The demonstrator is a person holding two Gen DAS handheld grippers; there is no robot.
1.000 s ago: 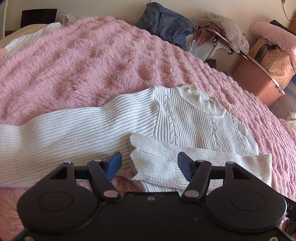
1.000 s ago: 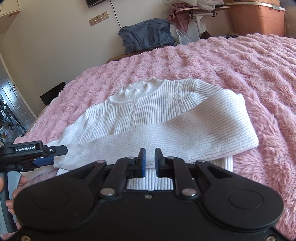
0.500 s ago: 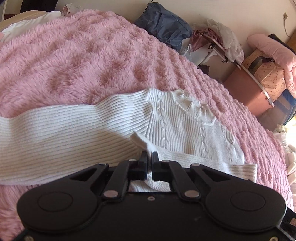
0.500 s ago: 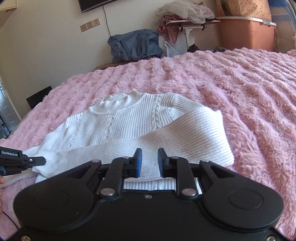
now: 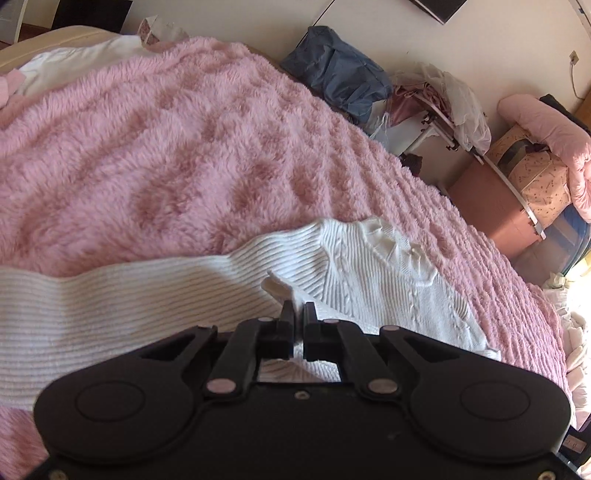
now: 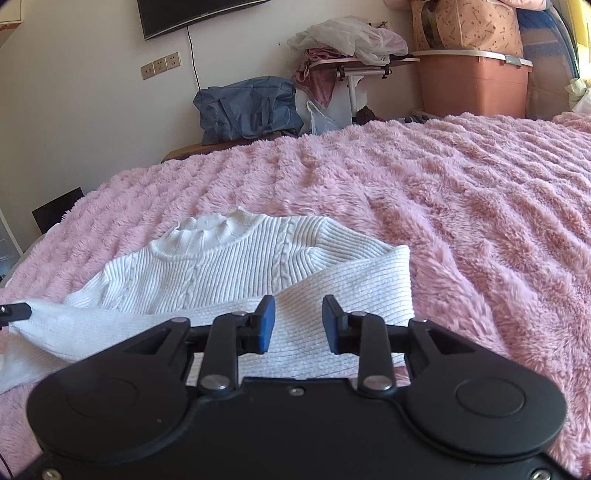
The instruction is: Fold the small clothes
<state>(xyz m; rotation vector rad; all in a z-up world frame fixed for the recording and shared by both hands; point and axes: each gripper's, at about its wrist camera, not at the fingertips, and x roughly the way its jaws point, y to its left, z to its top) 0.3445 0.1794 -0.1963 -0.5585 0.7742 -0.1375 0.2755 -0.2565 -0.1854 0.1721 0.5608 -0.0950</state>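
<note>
A fluffy pink blanket covers the bed; a dark screen hangs on the pale wall above a blue bag.

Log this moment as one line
left tool: shut on cuff | right tool: opening, nothing gripped, over sweater | sleeves crossed

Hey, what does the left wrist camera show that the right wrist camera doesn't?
Only the left wrist view shows the left gripper with its jaws shut on the sweater cuff, and the pink bedding stacked by the wall. Only the right wrist view shows the television and the right gripper, its jaws opening with nothing pinched. Both show the white sweater, pink blanket, blue bag and storage bin.
</note>
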